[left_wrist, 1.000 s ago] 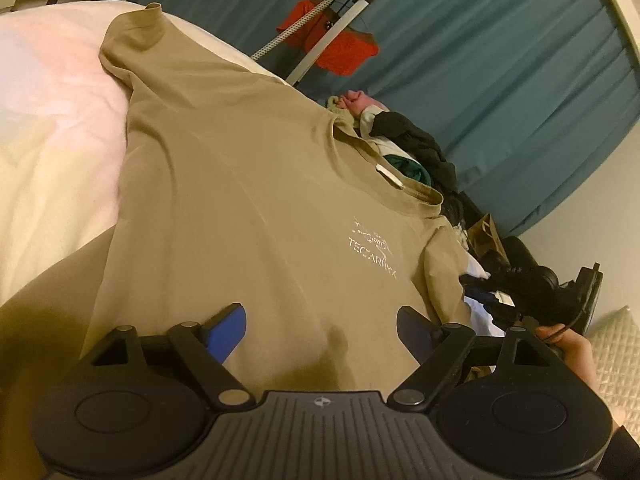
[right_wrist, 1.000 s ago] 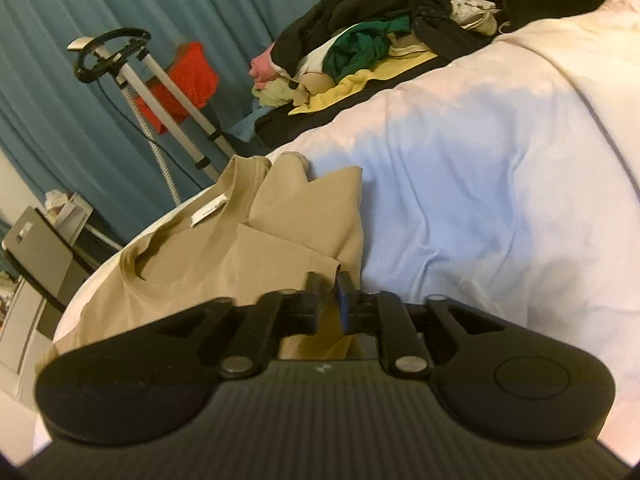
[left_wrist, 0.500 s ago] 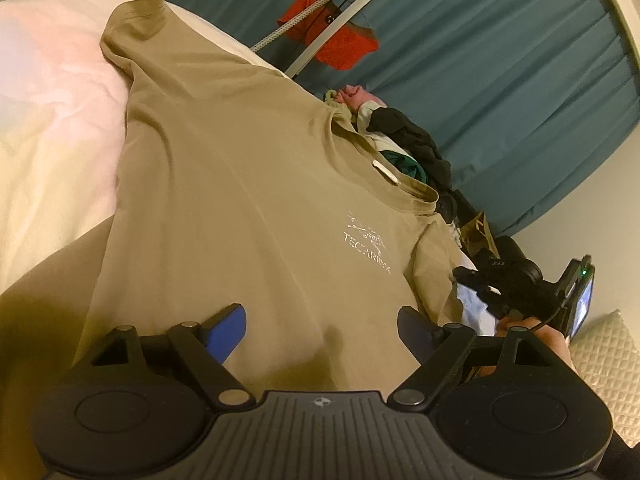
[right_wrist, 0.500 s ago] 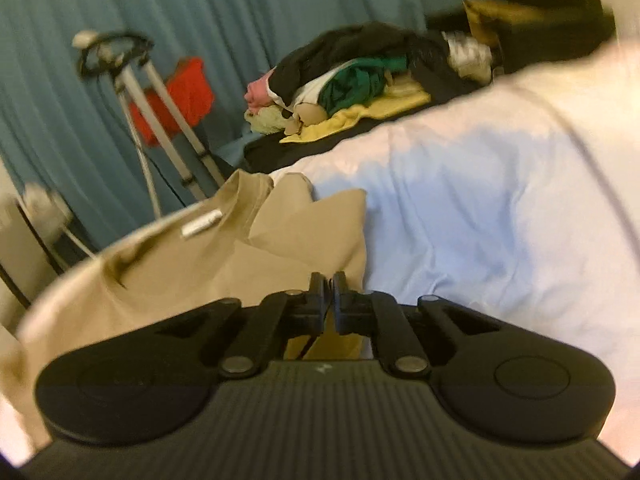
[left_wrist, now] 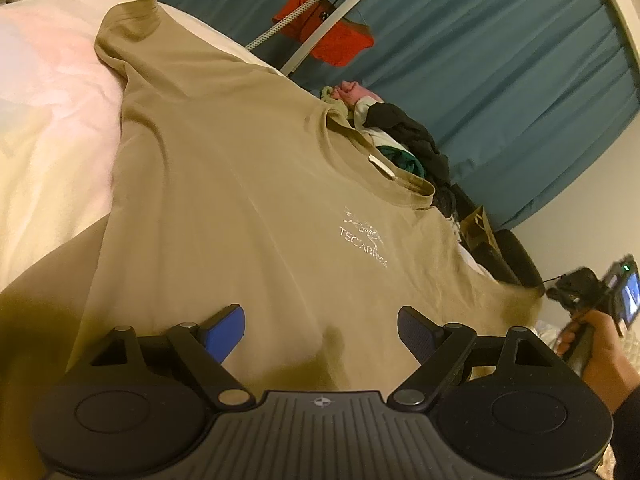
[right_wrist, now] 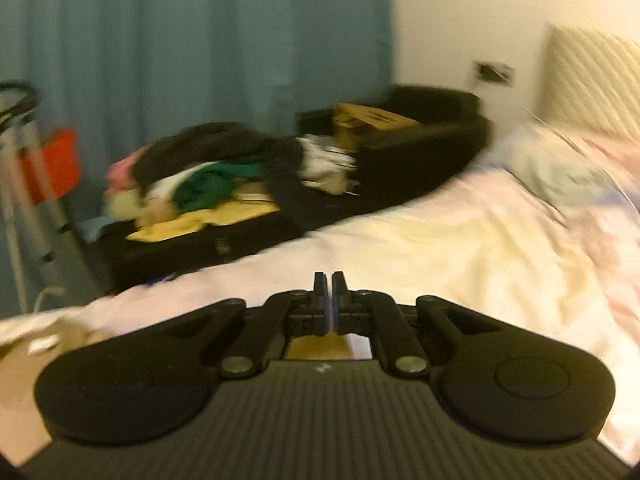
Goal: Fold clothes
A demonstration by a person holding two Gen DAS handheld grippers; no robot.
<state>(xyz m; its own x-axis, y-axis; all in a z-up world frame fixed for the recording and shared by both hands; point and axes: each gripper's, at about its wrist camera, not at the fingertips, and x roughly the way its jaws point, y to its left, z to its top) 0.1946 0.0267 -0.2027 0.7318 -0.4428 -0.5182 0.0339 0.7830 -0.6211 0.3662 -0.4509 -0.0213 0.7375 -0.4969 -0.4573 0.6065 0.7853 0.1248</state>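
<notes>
Mostly flat, the tan t-shirt (left_wrist: pixel 240 184) fills the middle of the left wrist view, spread front-up on the pale bedsheet (left_wrist: pixel 44 128). Its collar (left_wrist: pixel 380 164) sits center right, one sleeve (left_wrist: pixel 132 20) reaches the upper left, and a white chest print (left_wrist: pixel 364 236) lies right of center. Bare sheet shows along the left edge of that frame. The shirt's hem is cut off behind the left gripper (left_wrist: pixel 320 324), whose blue-padded fingers are spread wide just above the fabric, holding nothing.

At the right edge of the left wrist view the right gripper (left_wrist: pixel 592 288) is small and partly cropped, held by the person's right hand (left_wrist: pixel 600 344); tan cloth stretches toward it, blurred.

Right wrist view is motion-blurred. The right gripper (right_wrist: pixel 330 292) has its fingers pressed nearly together; tan fabric shows just below them, so it looks pinched on the shirt, though the contact is hidden. Shirt (right_wrist: pixel 24 360) only at lower left. This view alone shows wide open sheet (right_wrist: pixel 460 248) ahead, a pillow (right_wrist: pixel 592 76) upper right, and a black suitcase (right_wrist: pixel 224 240) beside the bed with a clothes pile (right_wrist: pixel 192 184) on it.

Teal curtain (left_wrist: pixel 500 60) and red garment (left_wrist: pixel 328 28) on a stand fill the top.
</notes>
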